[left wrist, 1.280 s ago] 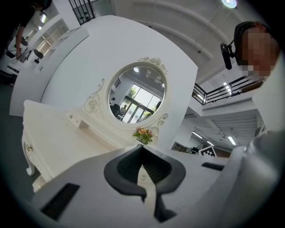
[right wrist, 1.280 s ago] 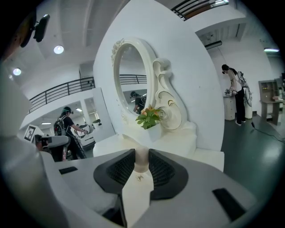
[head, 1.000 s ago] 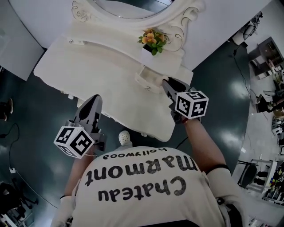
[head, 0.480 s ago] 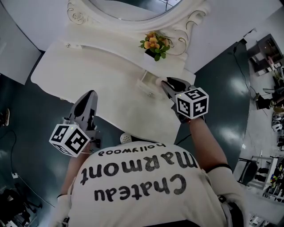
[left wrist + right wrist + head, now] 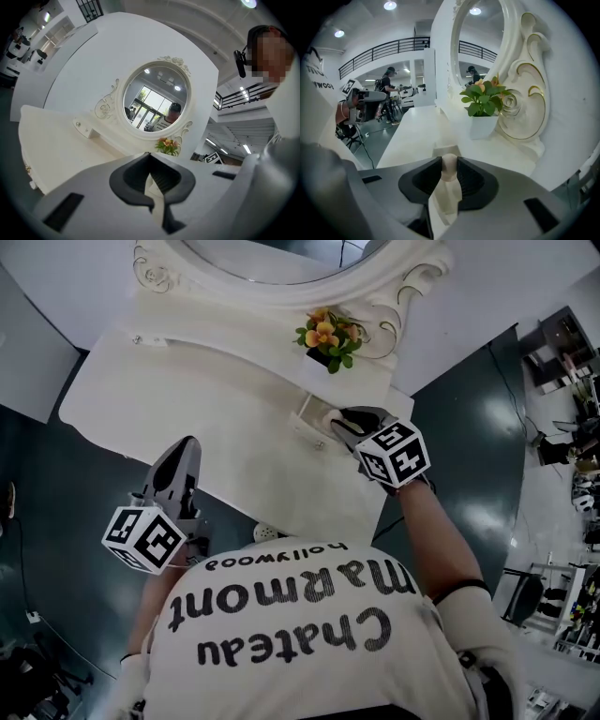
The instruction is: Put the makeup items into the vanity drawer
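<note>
My right gripper (image 5: 339,420) is shut on a small cream makeup item with a rounded top (image 5: 449,168). It sits upright between the pads. The gripper hangs tilted down over the small open drawer (image 5: 309,420) on the right side of the white vanity top (image 5: 225,399). In the right gripper view the right gripper (image 5: 449,161) points along the vanity top toward the flower pot. My left gripper (image 5: 186,446) is shut and holds nothing. It hovers at the vanity's front left edge. The left gripper (image 5: 151,161) faces the oval mirror (image 5: 157,101).
A white pot with orange flowers (image 5: 326,334) stands just behind the open drawer, against the carved mirror frame (image 5: 525,93). A second small drawer (image 5: 86,130) sits at the vanity's left. Dark floor surrounds the vanity, and a wall stands behind it.
The right gripper has rolled and sunk closer over the open drawer, the cream item still in its jaws. The left gripper has shifted a little along the vanity's front edge.
</note>
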Tool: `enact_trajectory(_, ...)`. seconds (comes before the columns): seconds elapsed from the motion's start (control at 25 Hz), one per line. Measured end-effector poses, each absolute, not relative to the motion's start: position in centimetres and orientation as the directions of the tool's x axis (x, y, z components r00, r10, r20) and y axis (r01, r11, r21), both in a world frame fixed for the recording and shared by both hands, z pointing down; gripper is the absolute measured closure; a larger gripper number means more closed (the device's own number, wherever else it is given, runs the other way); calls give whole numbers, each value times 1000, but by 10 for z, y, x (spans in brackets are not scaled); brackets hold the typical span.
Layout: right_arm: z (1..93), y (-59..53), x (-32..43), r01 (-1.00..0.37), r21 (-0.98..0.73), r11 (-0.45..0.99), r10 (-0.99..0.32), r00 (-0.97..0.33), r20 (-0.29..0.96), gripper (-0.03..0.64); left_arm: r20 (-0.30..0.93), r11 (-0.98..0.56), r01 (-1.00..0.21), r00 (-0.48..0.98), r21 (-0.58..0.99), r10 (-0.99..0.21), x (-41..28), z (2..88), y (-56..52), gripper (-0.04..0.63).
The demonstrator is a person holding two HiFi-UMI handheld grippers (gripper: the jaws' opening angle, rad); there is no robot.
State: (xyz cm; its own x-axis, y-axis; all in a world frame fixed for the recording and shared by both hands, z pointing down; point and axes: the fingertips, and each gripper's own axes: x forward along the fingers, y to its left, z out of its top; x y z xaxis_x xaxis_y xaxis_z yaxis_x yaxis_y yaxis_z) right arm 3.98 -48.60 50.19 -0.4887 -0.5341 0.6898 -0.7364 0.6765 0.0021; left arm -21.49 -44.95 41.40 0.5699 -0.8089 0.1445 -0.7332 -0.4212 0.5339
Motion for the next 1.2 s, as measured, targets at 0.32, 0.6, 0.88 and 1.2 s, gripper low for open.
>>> enact_trajectory(0.32, 517, -488, 36, -707, 42, 706, -492, -447, 748, 496, 151, -398, -732, 558, 553, -816, -224, 422, -449, 588)
enact_trajectory(0.6, 528, -490, 31, -686, 55, 725, -458, -422, 783, 492, 141, -402, -725, 561, 560, -816, -225, 423, -452, 588)
enact_trajectory(0.88, 536, -493, 31, -691, 45, 721, -439, -407, 801, 492, 146, -387, -725, 553, 569, -821, -230, 427, -452, 588)
enact_trajectory(1.2, 543, -495, 29, -703, 18, 711, -420, -403, 813, 488, 141, -378, -722, 546, 579, -826, -234, 430, -457, 588)
